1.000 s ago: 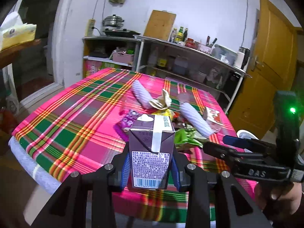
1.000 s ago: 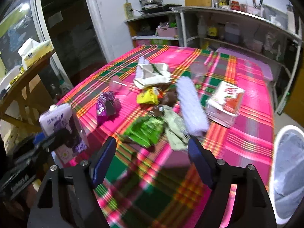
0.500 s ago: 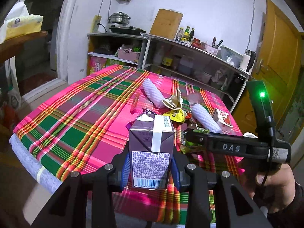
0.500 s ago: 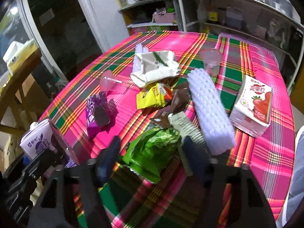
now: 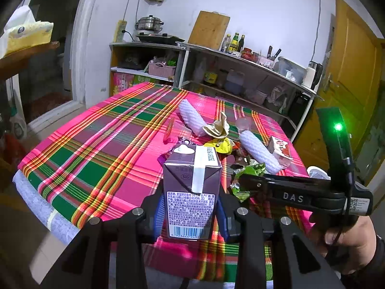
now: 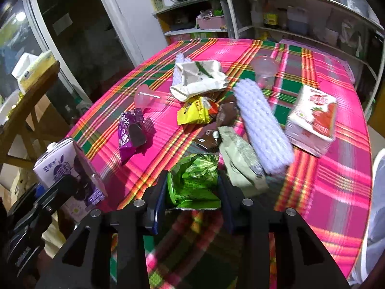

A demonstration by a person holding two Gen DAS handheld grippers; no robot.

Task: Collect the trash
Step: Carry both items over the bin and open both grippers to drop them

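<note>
The left gripper (image 5: pixel 190 219) is grasping the purple carton (image 5: pixel 191 187) upright by its lower sides, clear of the near edge of the surface (image 5: pixel 96 149); holding it low and vertical is probably keeping any remaining liquid inside. The right gripper (image 6: pixel 192 193) is bracketing the green wrapper (image 6: pixel 195 180) at the near end of the trash pile. Its pads are sitting against both sides of the wrapper, so it appears to be clamping, though a firm grip cannot be confirmed. The remaining trash is lying clustered mid-surface: purple wrapper (image 6: pixel 131 132), yellow packet (image 6: pixel 195 113), white foam sleeve (image 6: pixel 262 125) and strawberry carton (image 6: pixel 312 118). The crumpled wrapper is likely to deform and may slip on lifting.
</note>
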